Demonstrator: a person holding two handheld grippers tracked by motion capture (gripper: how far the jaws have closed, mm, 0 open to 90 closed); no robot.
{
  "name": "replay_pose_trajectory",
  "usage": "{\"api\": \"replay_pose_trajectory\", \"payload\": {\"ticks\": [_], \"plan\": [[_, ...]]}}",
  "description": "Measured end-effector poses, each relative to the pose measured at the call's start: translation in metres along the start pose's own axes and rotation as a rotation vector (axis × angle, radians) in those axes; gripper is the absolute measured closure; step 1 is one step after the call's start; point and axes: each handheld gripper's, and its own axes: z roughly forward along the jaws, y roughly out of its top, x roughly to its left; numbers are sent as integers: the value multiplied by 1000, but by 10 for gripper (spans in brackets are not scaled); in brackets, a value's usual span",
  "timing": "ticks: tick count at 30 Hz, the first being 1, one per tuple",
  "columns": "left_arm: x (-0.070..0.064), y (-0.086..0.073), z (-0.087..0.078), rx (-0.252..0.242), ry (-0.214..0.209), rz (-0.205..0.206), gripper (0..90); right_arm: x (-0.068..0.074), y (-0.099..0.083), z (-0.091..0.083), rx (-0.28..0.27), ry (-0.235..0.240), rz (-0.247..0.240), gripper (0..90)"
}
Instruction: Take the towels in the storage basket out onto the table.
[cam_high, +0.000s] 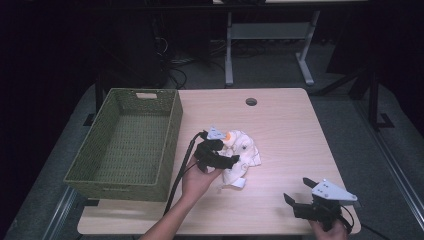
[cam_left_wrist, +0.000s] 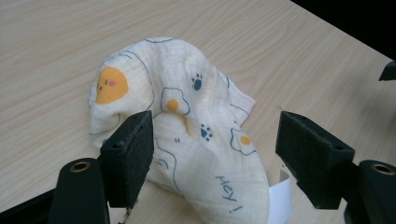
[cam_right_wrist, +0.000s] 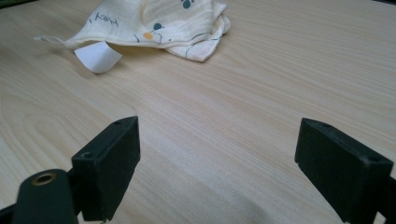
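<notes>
High view: the cloth (cam_high: 241, 155) lies crumpled mid-table, just right of the green basket (cam_high: 127, 142). The left hand-held gripper (cam_high: 227, 161) sits right on it; the right hand-held gripper (cam_high: 298, 192) waits well apart, nearer the table's front edge.

Left gripper view: jaws spread wide, the cloth (cam_left_wrist: 187, 126) straddled between them, its ridge running straight ahead.

Right gripper view: jaws apart over bare table (cam_right_wrist: 261, 93), gripping nothing; the cloth (cam_right_wrist: 159, 23) lies far ahead-left.

A pale wooden table (cam_high: 280, 115) stands on grey carpet (cam_high: 345, 130) in a dark room.
</notes>
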Motion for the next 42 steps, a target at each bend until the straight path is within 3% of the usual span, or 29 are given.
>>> {"api": "replay_pose_trajectory", "payload": {"ticks": [22, 30, 34, 42], "plan": [[-8, -40, -24, -27, -40, 2, 252, 1, 0, 0, 2, 0, -4, 137], [-11, -58, -36, -46, -71, -42, 252, 2, 0, 0, 5, -5, -4, 137], [-13, -67, -42, -41, -75, -46, 248, 3, -1, 0, 10, -5, -5, 137], [-29, -86, -55, -62, -73, -4, 249, 0, -3, -2, 4, -8, 12, 137]]}}
